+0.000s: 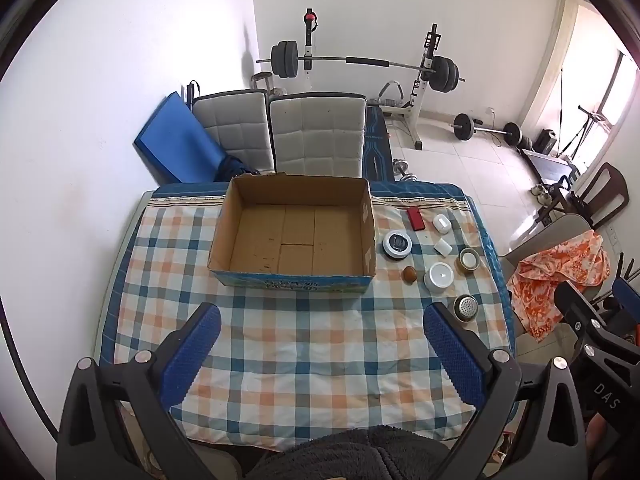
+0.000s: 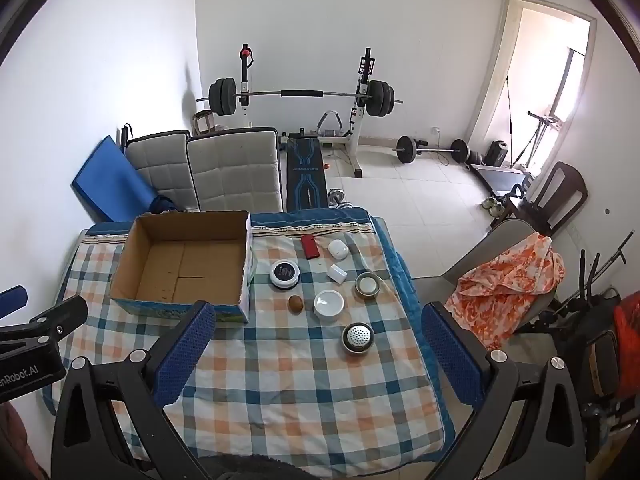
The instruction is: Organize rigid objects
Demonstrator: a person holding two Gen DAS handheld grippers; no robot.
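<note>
— Rigid objects are seen grouped on the checked cloth of the surface (image 2: 280, 380), just right of the empty cardboard box (image 2: 184, 264): a red flat case (image 2: 310, 246), two white earbud-like cases (image 2: 337, 249), a black-topped round tin (image 2: 284, 274), a brown ball (image 2: 296, 303), a white round lid (image 2: 329, 305), a metal-rimmed jar (image 2: 368, 284) and a perforated metal cap (image 2: 357, 338).

— How are they judged to handle?

— Light and stiff, it is judged; smooth plastic and metal may slip (the ball may roll). Round pieces are best taken across their sides.

— And the tools?

— Left hand-held gripper (image 1: 320, 354) and right hand-held gripper (image 2: 316, 354) are both held wide apart, nothing between the fingers.
</note>
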